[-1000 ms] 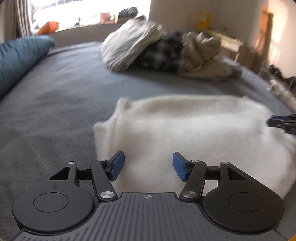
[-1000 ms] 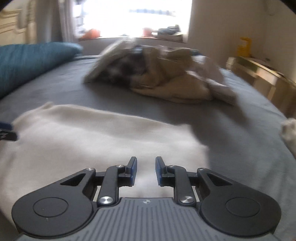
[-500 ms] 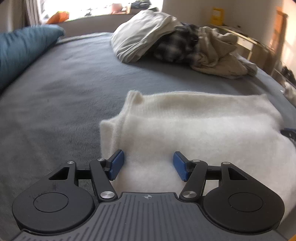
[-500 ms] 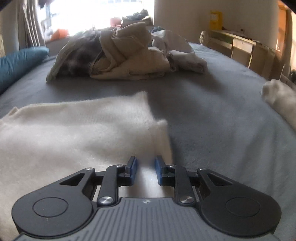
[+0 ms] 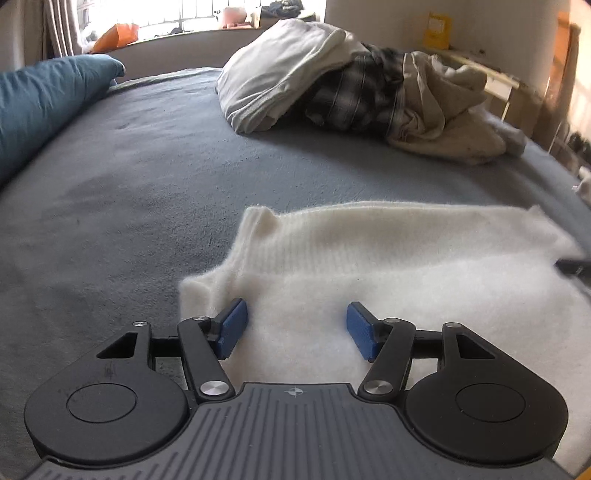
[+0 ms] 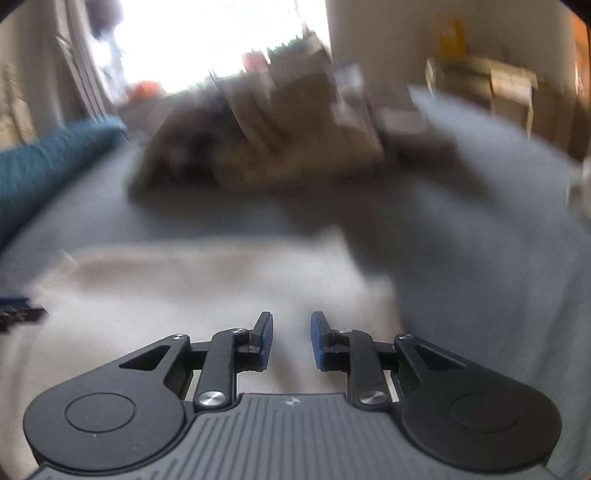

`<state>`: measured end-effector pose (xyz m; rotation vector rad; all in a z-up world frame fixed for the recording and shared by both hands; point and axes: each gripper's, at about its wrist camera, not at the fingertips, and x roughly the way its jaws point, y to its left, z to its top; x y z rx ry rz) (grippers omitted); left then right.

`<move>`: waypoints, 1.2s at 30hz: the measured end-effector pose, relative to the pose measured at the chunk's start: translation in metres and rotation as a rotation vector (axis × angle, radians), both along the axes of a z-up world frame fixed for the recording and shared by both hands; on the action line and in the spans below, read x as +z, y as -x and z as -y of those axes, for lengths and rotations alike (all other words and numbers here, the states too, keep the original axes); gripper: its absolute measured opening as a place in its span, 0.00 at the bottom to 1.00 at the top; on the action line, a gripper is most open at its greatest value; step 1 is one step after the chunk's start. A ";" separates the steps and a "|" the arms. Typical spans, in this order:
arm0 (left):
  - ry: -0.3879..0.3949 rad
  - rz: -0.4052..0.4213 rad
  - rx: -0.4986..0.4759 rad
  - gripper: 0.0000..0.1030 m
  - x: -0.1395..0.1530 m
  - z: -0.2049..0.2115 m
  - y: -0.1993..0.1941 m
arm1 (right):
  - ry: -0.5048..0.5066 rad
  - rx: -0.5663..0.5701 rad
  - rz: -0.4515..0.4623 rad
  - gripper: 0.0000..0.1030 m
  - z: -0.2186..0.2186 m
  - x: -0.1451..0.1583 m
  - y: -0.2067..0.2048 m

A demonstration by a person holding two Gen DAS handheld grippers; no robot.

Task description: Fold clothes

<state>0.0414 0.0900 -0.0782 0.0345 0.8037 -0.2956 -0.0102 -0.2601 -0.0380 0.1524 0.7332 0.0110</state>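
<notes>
White fuzzy sweater (image 5: 388, 280) spread flat on the grey bed (image 5: 129, 192), near the front edge, one ribbed bit poking out toward the far left of it. Further back, toward the far edge: heap of unfolded clothes (image 5: 354, 92), pale cream stuff wrapped round something dark and plaid, well apart from the sweater. Teal pillow (image 5: 40, 107) along the left edge. Window ledge with clutter behind, yellow box (image 5: 437, 26) and wooden furniture off to the right. Nothing between grippers and sweater. Left gripper (image 5: 293, 328) wide open, hovering over the sweater's near left corner, left pad right at the hem, grasping nothing. Right gripper (image 6: 291, 341) parted by a narrow gap, nothing pinched, sitting over the sweater's near right part; super blurry view there. Left gripper's tip just peeking in at that view's left edge, beside the sweater.
</notes>
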 end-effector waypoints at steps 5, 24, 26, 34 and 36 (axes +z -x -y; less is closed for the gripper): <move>0.050 0.023 -0.013 0.59 0.017 -0.007 0.000 | 0.071 0.026 -0.008 0.23 -0.009 0.011 -0.006; -0.192 0.109 -0.039 0.65 0.008 0.046 -0.033 | 0.106 0.037 -0.050 0.23 -0.015 0.007 -0.065; -0.164 0.063 0.004 0.66 -0.006 0.039 -0.044 | 0.066 0.029 -0.062 0.22 -0.005 -0.011 -0.069; -0.118 0.092 0.039 0.71 0.005 0.031 -0.045 | 0.054 0.038 -0.030 0.23 -0.014 0.015 -0.066; -0.117 0.104 0.033 0.72 0.005 0.037 -0.045 | 0.034 0.073 0.007 0.23 -0.025 0.024 -0.067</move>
